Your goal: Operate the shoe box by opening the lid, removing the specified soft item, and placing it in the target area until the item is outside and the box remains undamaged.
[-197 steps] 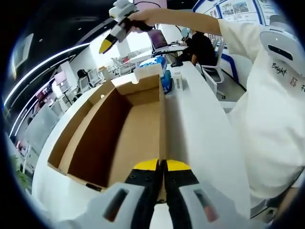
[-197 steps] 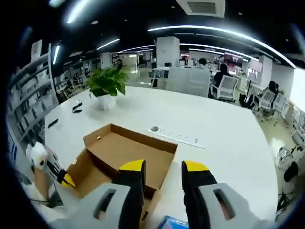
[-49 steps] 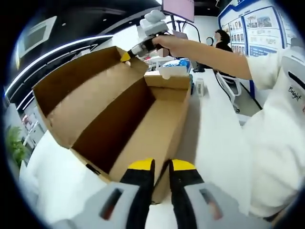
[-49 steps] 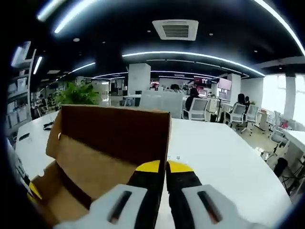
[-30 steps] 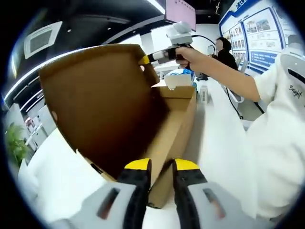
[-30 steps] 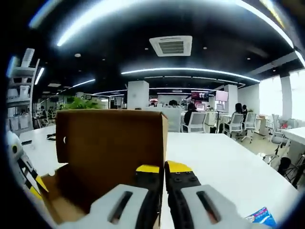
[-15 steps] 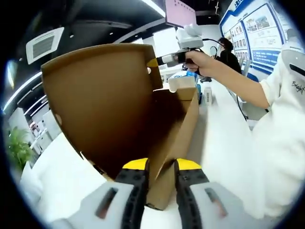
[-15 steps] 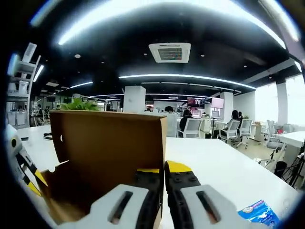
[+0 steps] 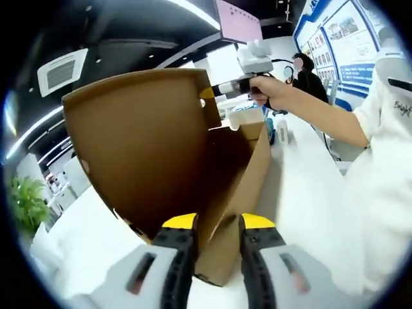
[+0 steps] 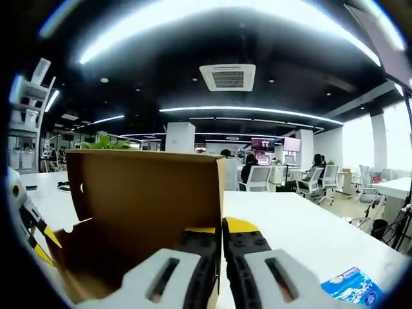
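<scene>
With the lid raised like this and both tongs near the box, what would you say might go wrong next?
1. The right tongs pinch the lid at one corner; pulling harder may crease or tear the cardboard.
2. The left tongs are open at the box wall, not clamping it, so the box could slide on the white table.
3. The blue packet lies close by and could get knocked.

An open-plan office: rows of swivel chairs (image 10: 257, 177) at desks, strip lights, a ceiling air vent (image 10: 227, 76), wall posters (image 9: 339, 29) and a potted plant (image 9: 26, 203)
</scene>
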A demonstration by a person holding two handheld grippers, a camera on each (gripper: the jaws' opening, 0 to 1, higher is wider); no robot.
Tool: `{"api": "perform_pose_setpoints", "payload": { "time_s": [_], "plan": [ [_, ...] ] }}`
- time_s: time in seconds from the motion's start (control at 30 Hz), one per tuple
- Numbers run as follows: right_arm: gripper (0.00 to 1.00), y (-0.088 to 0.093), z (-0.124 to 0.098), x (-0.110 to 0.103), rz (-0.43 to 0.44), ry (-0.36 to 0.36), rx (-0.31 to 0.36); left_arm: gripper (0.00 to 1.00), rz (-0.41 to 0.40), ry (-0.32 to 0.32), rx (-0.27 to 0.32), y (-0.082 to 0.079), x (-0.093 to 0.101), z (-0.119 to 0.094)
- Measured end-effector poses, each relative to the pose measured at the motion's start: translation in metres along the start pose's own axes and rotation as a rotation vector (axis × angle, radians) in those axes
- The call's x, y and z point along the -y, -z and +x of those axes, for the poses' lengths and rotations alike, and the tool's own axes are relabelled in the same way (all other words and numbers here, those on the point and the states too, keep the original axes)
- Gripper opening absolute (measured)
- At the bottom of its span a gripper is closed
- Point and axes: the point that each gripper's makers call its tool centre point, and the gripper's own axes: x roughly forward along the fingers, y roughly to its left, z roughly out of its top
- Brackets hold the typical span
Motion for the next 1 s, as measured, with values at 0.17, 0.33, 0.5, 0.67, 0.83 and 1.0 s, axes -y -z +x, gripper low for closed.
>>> {"api": "perform_pose_setpoints", "payload": {
  "time_s": [0.17,0.33,0.5,0.67,0.83,1.0],
  "plan": [
    [0.00,0.000,0.000,-0.001,-0.004,0.012,0.012,0.44,-0.109,-0.028,0.050,-0.006,-0.001,-0.004],
    [0.00,0.000,-0.004,-0.002,-0.004,0.016,0.026,0.48,-0.153,-0.044,0.066,-0.012,-0.004,-0.016],
    [0.00,0.001,-0.006,-0.002,-0.009,0.010,0.035,0.58,-0.354,0.019,0.187,-0.030,0.008,-0.019],
    [0.00,0.001,-0.008,-0.002,-0.015,0.002,0.035,0.66,-0.439,0.007,0.213,-0.032,0.008,-0.019],
    [0.00,0.002,-0.009,-0.003,-0.019,0.000,0.037,0.65,-0.520,-0.051,0.323,-0.041,-0.009,-0.031],
    [0.00,0.003,-0.011,-0.003,-0.023,0.003,0.034,0.65,-0.550,-0.098,0.427,-0.049,-0.022,-0.059]
  ]
}}
